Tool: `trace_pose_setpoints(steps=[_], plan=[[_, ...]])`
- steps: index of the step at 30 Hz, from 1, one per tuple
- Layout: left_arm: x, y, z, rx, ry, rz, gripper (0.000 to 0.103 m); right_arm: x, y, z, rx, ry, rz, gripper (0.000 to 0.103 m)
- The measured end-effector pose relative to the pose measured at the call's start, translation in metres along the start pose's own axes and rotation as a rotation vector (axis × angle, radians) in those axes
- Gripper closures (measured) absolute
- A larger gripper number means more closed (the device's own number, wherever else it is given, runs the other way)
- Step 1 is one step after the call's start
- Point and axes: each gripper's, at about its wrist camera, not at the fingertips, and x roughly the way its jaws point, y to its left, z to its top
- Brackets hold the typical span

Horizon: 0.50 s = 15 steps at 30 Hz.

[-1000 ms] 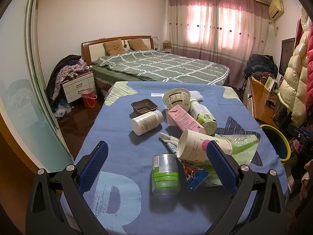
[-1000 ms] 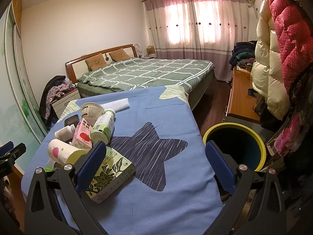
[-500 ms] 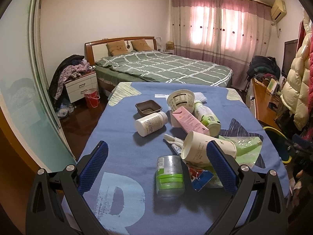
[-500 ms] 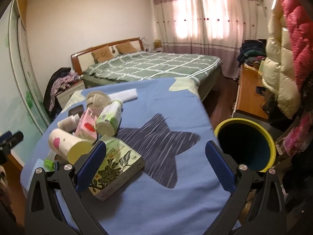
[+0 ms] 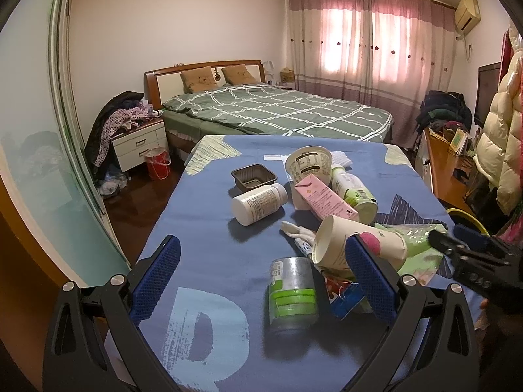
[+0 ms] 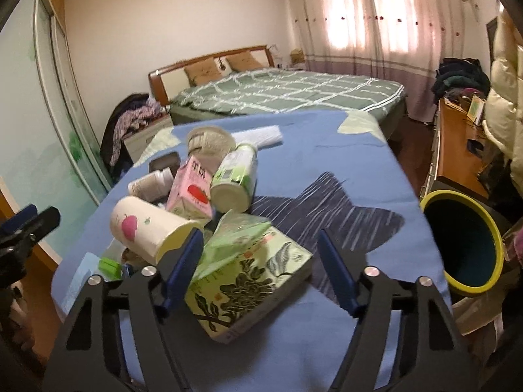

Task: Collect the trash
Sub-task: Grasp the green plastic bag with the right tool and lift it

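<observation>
Green tissue box (image 6: 251,281) lies between the closing right tool (image 6: 261,268).

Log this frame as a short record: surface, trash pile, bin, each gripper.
surface: blue cloth with a dark star print
trash pile: paper cup, pink carton, green-label bottle, white pill bottle, brown tray, foil can
target item: green floral box, lying flat
bin: yellow-rimmed bin, off the cloth's right edge
left gripper: open, over the cloth
right gripper: jaws closing around the box, pads not pressing yet
</observation>
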Motion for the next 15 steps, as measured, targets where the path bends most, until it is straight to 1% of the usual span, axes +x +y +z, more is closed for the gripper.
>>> trace_pose_setpoints(steps=[1, 2, 3, 4, 5, 6, 8, 12, 15], plan=[[0.0, 0.0, 0.0, 0.0, -0.001, 0.002, 0.004, 0.004, 0.001, 0.0, 0.0, 0.014, 0.004, 0.048], [0.0, 0.001, 0.0, -0.002, -0.002, 0.003, 0.004, 0.007, 0.002, 0.0, 0.002, 0.027, 0.01, 0.06], [-0.001, 0.002, -0.001, -0.003, -0.003, 0.004, 0.004, 0.01, 0.002, 0.0, 0.008, 0.04, 0.024, 0.068], [-0.001, 0.003, -0.001, -0.006, -0.005, 0.005, 0.004, 0.013, 0.0, 0.0, 0.012, 0.051, 0.038, 0.082], [0.0, 0.004, -0.002, -0.01, -0.005, 0.005, 0.004, 0.013, 0.0, 0.0, 0.017, 0.055, 0.049, 0.088], [0.0, 0.005, -0.002, -0.012, -0.005, 0.005, 0.004, 0.012, -0.001, 0.001, 0.019, 0.049, 0.051, 0.089], [0.001, 0.006, -0.003, -0.014, -0.003, 0.005, 0.004, 0.005, 0.0, 0.002, 0.023, 0.026, 0.061, 0.097], [0.002, 0.006, -0.004, -0.01, -0.003, 0.001, 0.004, -0.013, -0.001, 0.009, 0.027, -0.033, 0.071, 0.1], [0.001, 0.004, -0.004, -0.005, -0.005, -0.005, 0.004, -0.027, -0.006, 0.013, 0.032, -0.078, 0.054, 0.101]])
